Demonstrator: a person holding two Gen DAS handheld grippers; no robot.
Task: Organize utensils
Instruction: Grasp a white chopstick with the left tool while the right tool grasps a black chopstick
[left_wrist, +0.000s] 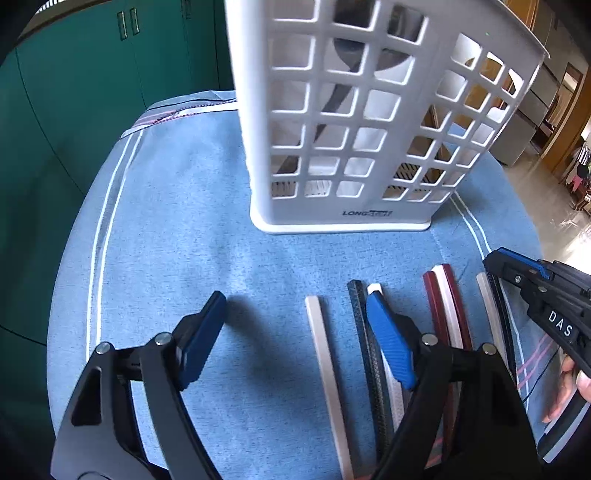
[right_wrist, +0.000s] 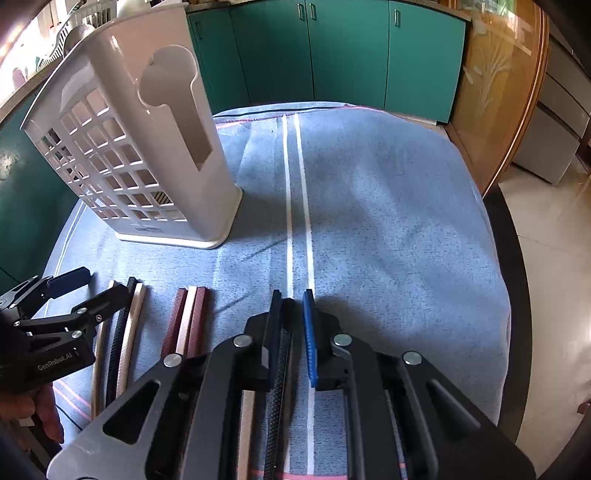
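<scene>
1. The chopsticks lie in loose groups on the blue cloth (right_wrist: 388, 221) near its front edge: a pale one (left_wrist: 325, 354), a black-and-white pair (left_wrist: 369, 332), a maroon-and-white set (right_wrist: 188, 317), and a black stick with a pale one (right_wrist: 246, 424) beside it furthest right.
2. All lie side by side, long axes running from the front edge toward the white basket (left_wrist: 347, 122), which stands upright further back.
3. They look light, thin, stiff and smooth, so likely to roll or slip. A pinch near the middle, or slightly toward the thicker end, should steady them best.
4. The right gripper (right_wrist: 291, 332) has its jaws nearly together, apparently closed on the black stick (right_wrist: 279, 369).
5. The left gripper (left_wrist: 295, 339) stands wide and holds nothing; the pale one lies between its jaws, its right finger (left_wrist: 389, 343) over the black-and-white pair.
</scene>
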